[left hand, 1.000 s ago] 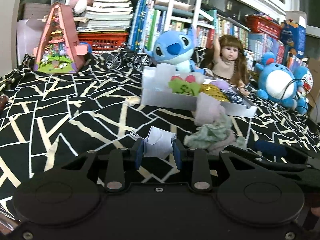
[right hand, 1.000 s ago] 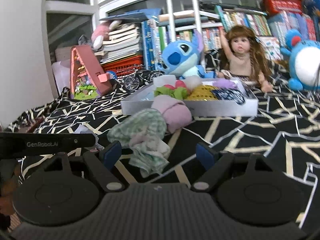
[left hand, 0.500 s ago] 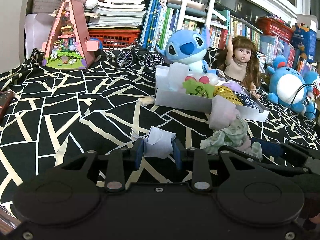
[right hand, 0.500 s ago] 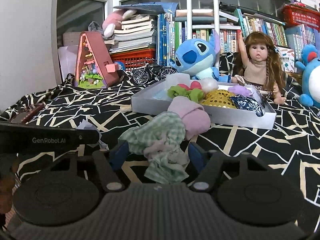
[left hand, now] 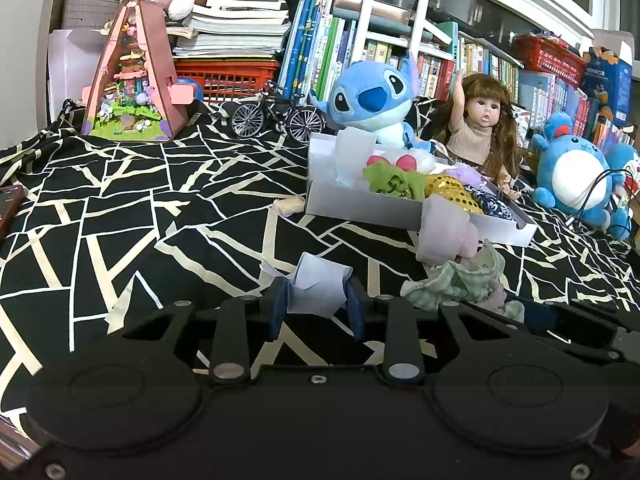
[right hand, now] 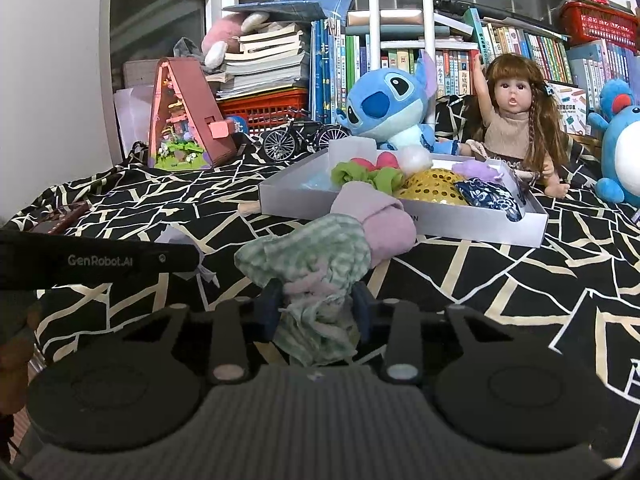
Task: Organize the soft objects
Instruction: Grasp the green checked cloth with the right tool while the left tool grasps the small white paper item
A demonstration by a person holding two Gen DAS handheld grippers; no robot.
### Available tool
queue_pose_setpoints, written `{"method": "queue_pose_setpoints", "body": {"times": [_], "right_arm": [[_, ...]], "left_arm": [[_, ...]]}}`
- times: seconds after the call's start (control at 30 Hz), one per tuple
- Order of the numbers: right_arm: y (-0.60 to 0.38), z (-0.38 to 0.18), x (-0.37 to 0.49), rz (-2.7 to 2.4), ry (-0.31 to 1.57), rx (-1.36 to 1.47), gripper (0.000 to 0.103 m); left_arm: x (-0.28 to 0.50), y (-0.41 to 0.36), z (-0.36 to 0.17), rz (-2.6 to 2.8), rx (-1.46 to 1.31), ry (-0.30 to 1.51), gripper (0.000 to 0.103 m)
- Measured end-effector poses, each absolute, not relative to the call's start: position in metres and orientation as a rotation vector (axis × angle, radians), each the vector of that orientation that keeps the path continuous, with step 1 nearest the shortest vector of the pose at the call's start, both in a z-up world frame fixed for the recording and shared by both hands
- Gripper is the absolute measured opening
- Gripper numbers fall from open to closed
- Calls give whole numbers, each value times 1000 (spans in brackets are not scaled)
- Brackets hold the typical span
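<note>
Soft objects: a green checked cloth [right hand: 316,256] lay on the black patterned cover [right hand: 500,280], just in front of the white tray [right hand: 480,218], touching a pink cloth [right hand: 380,220] that leaned on the tray's front wall.
Tray contents: a green scrunchie [right hand: 366,174], a gold sequinned piece [right hand: 434,186], a dark blue patterned cloth [right hand: 490,196] and other soft bits already sat inside the tray.
Right claw [right hand: 316,310]: it had just been closing, and its pads pressed the near end of the green checked cloth in front of the tray.
Left claw [left hand: 316,304]: narrow, gripping a pale blue cloth [left hand: 318,288], nearer the camera than the tray and to its left.
Stray piece: a small beige scrap [left hand: 288,205] lay just left of the tray.
Progress: judged partly done; several items were in the tray, while the green, pink and pale blue cloths and the scrap remained outside it.
Behind the tray: a blue plush [right hand: 388,108] and a doll [right hand: 516,120].
</note>
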State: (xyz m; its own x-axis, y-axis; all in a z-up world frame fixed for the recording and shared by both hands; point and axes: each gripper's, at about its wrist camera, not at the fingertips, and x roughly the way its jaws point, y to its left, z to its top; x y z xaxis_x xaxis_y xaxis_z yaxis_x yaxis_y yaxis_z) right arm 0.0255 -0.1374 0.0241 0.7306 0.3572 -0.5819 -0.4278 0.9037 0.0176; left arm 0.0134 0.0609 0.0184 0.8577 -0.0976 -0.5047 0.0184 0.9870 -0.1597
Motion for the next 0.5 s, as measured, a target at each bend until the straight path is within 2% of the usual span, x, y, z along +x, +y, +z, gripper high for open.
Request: {"method": "queue_pose_setpoints", "body": {"times": [0.5], "right_arm": [[-156,39,16,403,580,-97,42]], "left_arm": [[12,58,25,-76,-149,523,30]]}}
